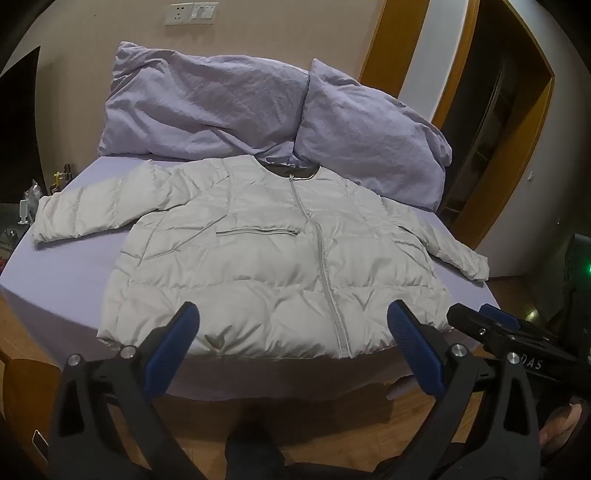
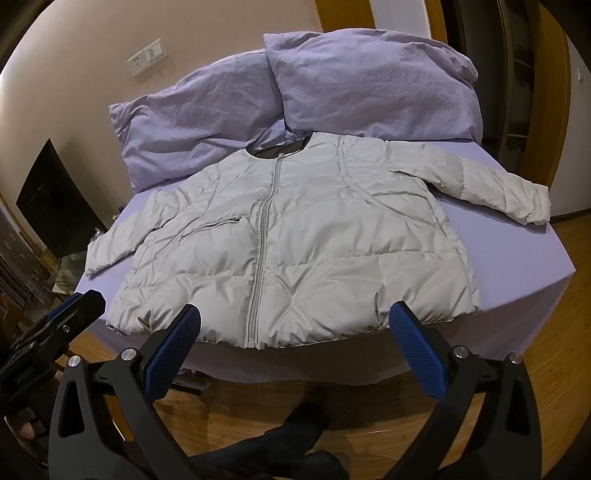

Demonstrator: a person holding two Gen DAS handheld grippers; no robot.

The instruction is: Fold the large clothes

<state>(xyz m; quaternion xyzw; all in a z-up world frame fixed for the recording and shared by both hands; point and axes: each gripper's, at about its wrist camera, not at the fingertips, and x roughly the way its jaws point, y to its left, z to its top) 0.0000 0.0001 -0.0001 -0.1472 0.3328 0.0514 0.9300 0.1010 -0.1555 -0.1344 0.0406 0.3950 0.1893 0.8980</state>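
1. Two lilac pillows lean against the beige wall at the head of the bed (image 1: pixel 55 258): the left pillow (image 1: pixel 195 107) wide and crumpled, the right pillow (image 1: pixel 373 147) overlapping its edge.
2. Left of the bed, small clutter (image 1: pixel 33 195) sits on a low surface, too dim to identify; a wall socket plate (image 1: pixel 189 14) is above the pillows, and a wooden door frame (image 1: pixel 399 40) stands to the right.
3. Spread flat on the smooth lilac sheet lies the puffer jacket (image 1: pixel 266 266), pale grey, quilted in puffy panels, zipped up the front, with a dark collar lining just below the pillows.
4. Its sleeves reach out to both sides; its hem lies along the near edge of the bed.
5. Nothing lies on the jacket.
6. Over the wooden floor, short of the hem, hovers the left gripper (image 1: pixel 293 325), its ribbed blue pads spread wide, holding nothing.
7. Beside it, the right gripper (image 2: pixel 295 326) is likewise wide open and empty, clear of the fabric.
8. Dark-clothed legs (image 2: pixel 295 435) show below.
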